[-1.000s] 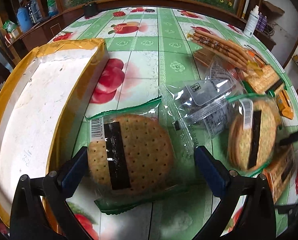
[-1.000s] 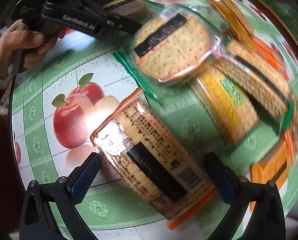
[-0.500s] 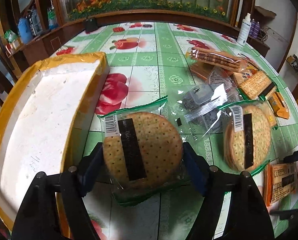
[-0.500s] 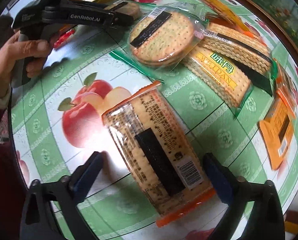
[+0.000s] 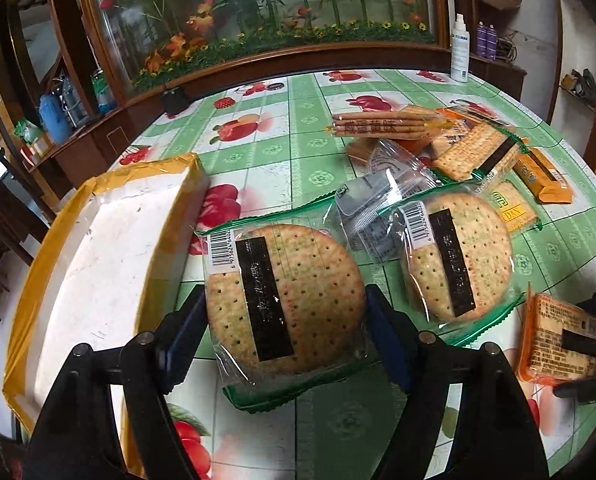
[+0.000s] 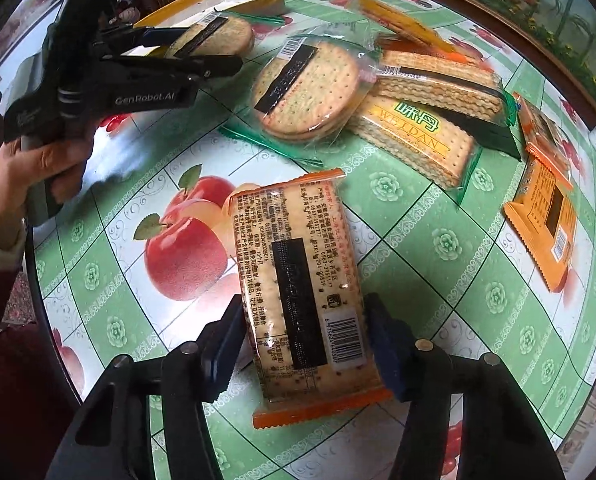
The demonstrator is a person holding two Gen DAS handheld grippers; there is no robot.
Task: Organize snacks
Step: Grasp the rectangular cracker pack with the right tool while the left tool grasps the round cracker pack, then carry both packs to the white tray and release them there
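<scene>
Left hand-held gripper (image 5: 286,320) angled downward, clamping round cracker pack (image 5: 284,296).

We see a tabletop (image 6: 497,292) checked green and white with red apples. Our round biscuit pack (image 5: 286,300) is tan, dotted, with a black stripe; the rectangular pack (image 6: 301,280) is orange-edged.

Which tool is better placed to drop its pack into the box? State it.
Left. The left tool grips the round cracker pack right beside the yellow-rimmed box; the right tool is closing around the orange-edged pack, farther away.
</scene>
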